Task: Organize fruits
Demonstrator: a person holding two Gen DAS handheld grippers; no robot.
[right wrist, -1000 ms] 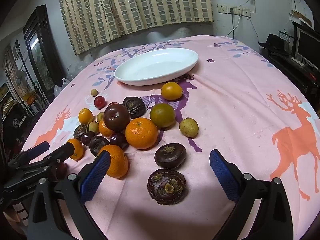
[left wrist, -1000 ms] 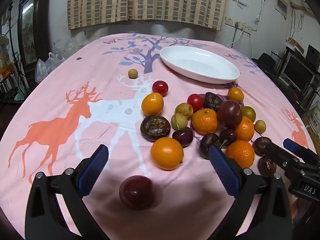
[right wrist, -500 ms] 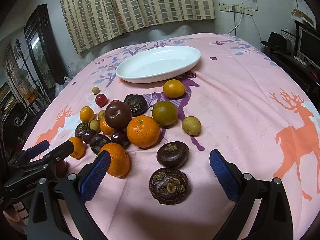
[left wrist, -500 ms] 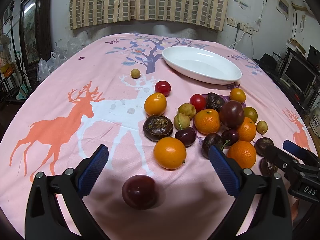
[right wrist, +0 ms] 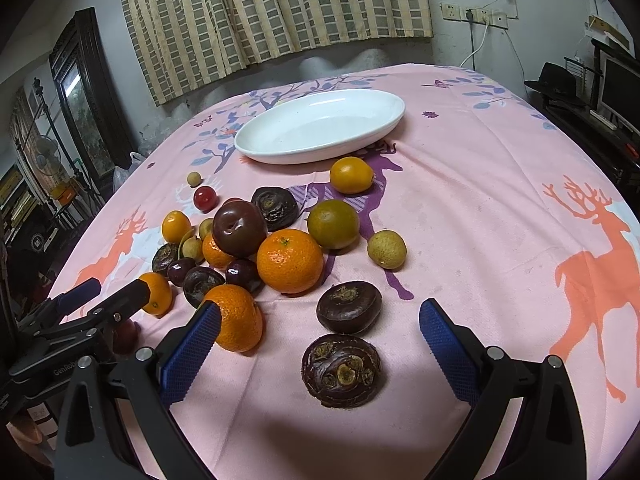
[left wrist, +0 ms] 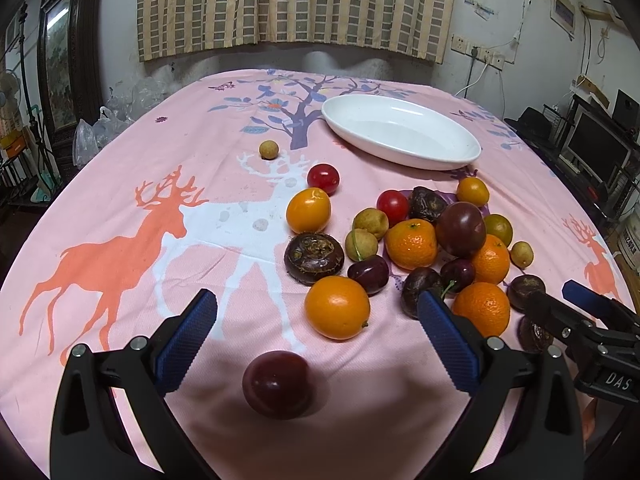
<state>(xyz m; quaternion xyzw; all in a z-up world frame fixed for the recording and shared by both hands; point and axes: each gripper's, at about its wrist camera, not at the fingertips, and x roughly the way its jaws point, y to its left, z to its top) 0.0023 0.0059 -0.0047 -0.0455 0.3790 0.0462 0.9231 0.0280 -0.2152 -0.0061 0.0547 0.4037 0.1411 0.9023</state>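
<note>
The left gripper [left wrist: 316,328] is spread wide and grips nothing; a dark red plum [left wrist: 277,384] lies on the pink tablecloth [left wrist: 120,184] between its blue pads, touching neither. The right gripper [right wrist: 320,340] is likewise released and wide, with a dark brown water chestnut [right wrist: 341,370] on the cloth between its pads and a second one [right wrist: 349,307] just beyond it.

Taking the white oval dish [left wrist: 400,132] as landmark: it sits at the far side of the cloth with nothing in it, and the heap of fruit lies on the near side of it, toward both grippers. Nearest the dish is a small orange kumquat [right wrist: 351,175].

The left wrist view alone shows the plum clearly. It also shows a round orange [left wrist: 337,307] just past the left pads. The right wrist view alone shows the two chestnuts in full, and a pale longan [right wrist: 386,249] apart from the heap, on the heap's right.
</note>
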